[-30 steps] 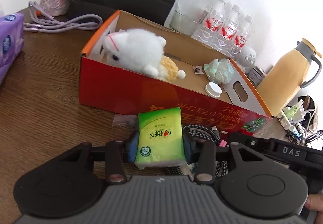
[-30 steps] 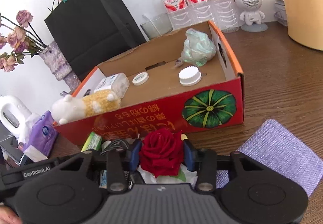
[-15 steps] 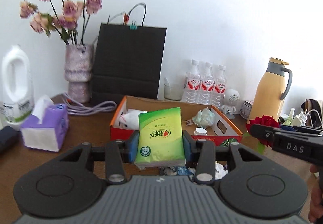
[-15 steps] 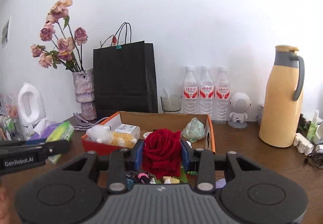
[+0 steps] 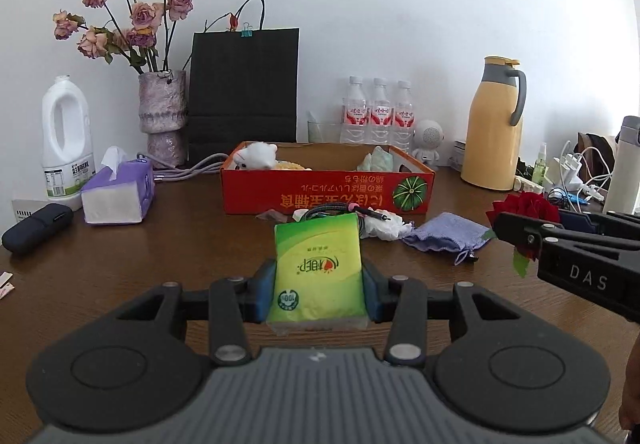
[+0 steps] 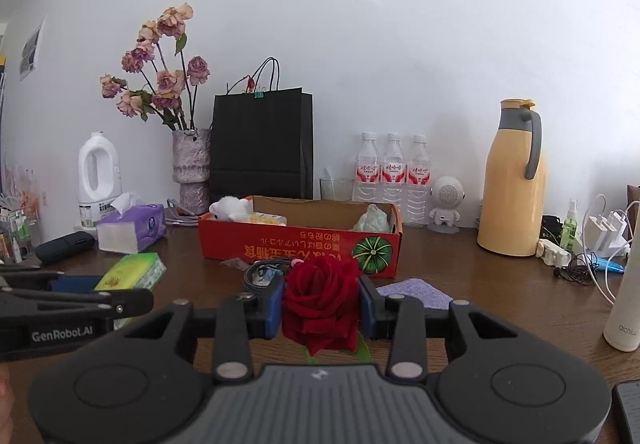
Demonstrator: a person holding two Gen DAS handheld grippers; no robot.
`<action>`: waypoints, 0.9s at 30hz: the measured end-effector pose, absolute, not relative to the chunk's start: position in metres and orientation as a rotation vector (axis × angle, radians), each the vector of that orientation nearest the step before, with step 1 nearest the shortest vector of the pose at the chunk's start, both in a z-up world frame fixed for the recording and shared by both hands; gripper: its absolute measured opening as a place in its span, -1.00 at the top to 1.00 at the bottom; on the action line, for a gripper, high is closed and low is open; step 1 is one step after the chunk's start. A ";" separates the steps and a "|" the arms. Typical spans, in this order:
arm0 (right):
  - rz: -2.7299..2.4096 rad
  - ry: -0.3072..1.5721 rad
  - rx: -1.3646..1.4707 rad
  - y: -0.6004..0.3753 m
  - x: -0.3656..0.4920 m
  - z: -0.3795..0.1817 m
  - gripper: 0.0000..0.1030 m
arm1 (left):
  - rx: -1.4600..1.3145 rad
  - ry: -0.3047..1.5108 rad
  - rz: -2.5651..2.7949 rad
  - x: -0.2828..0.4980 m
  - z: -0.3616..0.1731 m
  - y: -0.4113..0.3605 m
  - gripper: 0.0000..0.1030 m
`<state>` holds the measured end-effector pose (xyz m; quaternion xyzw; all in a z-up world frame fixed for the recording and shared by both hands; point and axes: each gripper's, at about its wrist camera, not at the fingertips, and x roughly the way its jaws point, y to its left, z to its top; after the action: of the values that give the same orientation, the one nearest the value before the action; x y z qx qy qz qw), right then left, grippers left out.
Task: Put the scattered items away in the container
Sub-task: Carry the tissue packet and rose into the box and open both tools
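Observation:
My left gripper (image 5: 319,290) is shut on a green tissue pack (image 5: 318,268), its blue pads pressed on both sides. My right gripper (image 6: 321,308) is shut on a red rose (image 6: 320,302); the rose (image 5: 524,210) also shows at the right of the left wrist view. Both hang above the brown table, well in front of the red cardboard box (image 5: 320,192) (image 6: 296,244). Inside the box lie a white plush toy (image 5: 256,156) and a crumpled pale green thing (image 5: 376,160). A cable bundle, white wrapper and purple pouch (image 5: 448,234) lie scattered before the box.
Behind the box stand a black paper bag (image 5: 244,96), a vase of dried flowers (image 5: 162,116), three water bottles (image 5: 376,112) and a yellow thermos (image 5: 494,132). A purple tissue box (image 5: 118,194) and white jug (image 5: 66,148) stand left; chargers and cables clutter the right.
Both grippers have pulled back from close to the box and levelled out, still holding the tissue pack and the rose. The box now looks far smaller.

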<state>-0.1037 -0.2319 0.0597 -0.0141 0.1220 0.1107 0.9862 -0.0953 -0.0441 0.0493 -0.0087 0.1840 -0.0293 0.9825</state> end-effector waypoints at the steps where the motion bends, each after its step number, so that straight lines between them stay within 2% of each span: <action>1: 0.224 0.238 -0.027 -0.232 -0.105 0.061 0.29 | -0.016 0.361 -0.058 -0.095 0.050 -0.045 0.15; 11: 0.232 0.221 -0.001 -0.234 -0.064 0.077 0.29 | -0.035 0.286 -0.048 -0.052 0.071 -0.043 0.15; 20: 0.251 0.194 0.091 -0.243 0.105 0.157 0.29 | 0.019 0.170 -0.090 0.108 0.139 -0.055 0.14; 24: 0.253 0.228 0.042 -0.240 0.167 0.184 0.26 | 0.016 0.254 -0.116 0.178 0.156 -0.055 0.14; 27: 0.269 0.364 0.004 -0.234 0.220 0.181 0.26 | -0.040 0.473 -0.216 0.244 0.147 -0.063 0.14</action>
<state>0.2196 -0.2344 0.1807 0.0019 0.1805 0.1333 0.9745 0.2445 -0.0628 0.1471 -0.0199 0.2340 -0.1068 0.9661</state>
